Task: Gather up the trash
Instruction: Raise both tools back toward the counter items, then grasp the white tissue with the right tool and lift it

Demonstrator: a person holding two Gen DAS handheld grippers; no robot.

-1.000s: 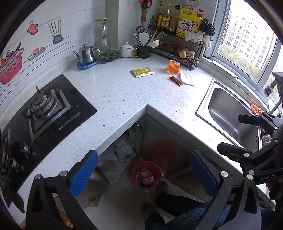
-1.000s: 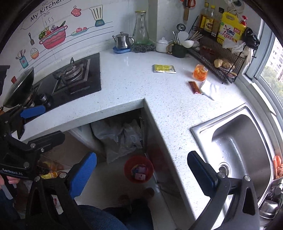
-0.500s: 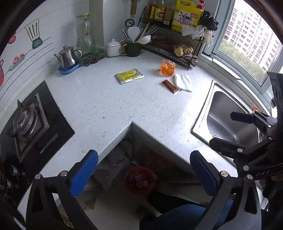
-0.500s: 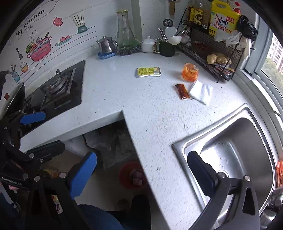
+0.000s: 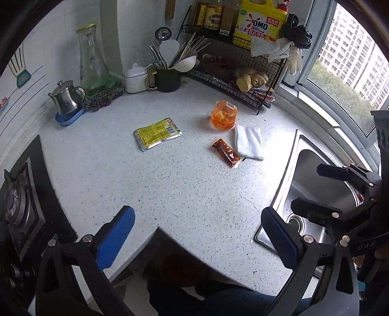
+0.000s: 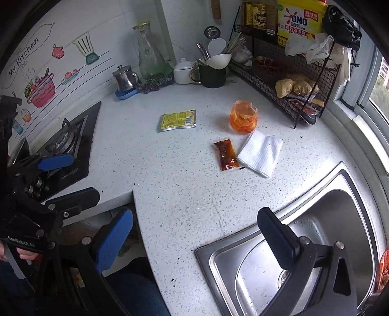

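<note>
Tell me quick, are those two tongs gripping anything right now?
Left tongs: open, holding nothing, above the counter.
Right tongs: open, holding nothing, over the counter edge beside the sink.

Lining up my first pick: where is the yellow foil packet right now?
The flat yellow foil packet lies on the speckled white countertop, left of the orange plastic pouch, in front of the steel teapot.

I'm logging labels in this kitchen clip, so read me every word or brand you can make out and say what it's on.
"OMO": yellow detergent jug on the wire rack.
"My Kitchen": wall sticker.
"GenRobot.AI": left gripper body, right wrist view.
"DAS": right gripper body, partly cut off.
Too small or blurred: yellow packet, red sauce sachet, brown bottle labels, stove lettering.
</note>
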